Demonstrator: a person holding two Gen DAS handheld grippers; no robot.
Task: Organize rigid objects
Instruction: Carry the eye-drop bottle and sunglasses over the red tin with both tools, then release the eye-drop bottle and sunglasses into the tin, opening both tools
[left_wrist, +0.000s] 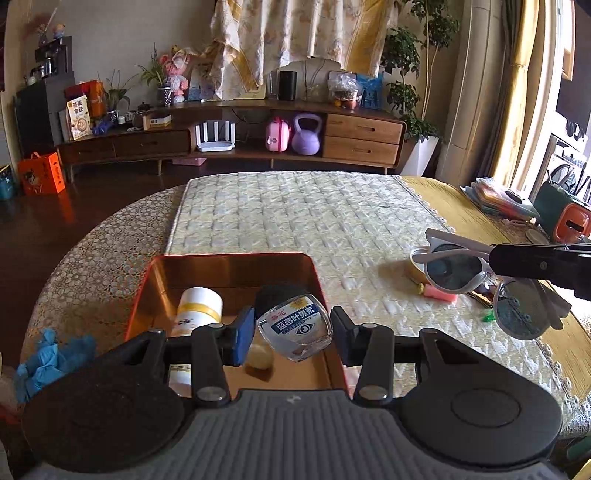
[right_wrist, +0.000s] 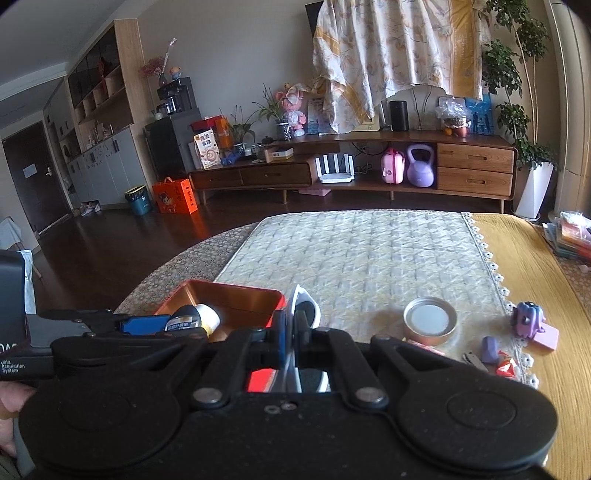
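1. Copper-toned walls of the tin are sitting just beyond and under the left gripper, which is carrying a bottle over it; the placing suggests the tin is the collecting box for the loose rigid things.
2. Between the left fingers the clear bottle is hanging tilted, black cap pointing away, the blue pads pressing on its sides; the half-closed jaws are matching its width, probably so it can be released into the tin.
3. Below the fingers, inside the tin, a white jar is lying on its side and a small pale ball is resting by it, apparently already sorted.
4. Pinched edge-on, the white sunglasses are standing upright between the right gripper's fully closed jaws; the thin frame is likely why they are shut so tight.
5. Beside the tin's near corner the right fingers are hovering, so the sunglasses are probably heading in next.
6. Right of those fingers, a round lid, a purple toy and small bits are waiting on the cloth, unsorted.
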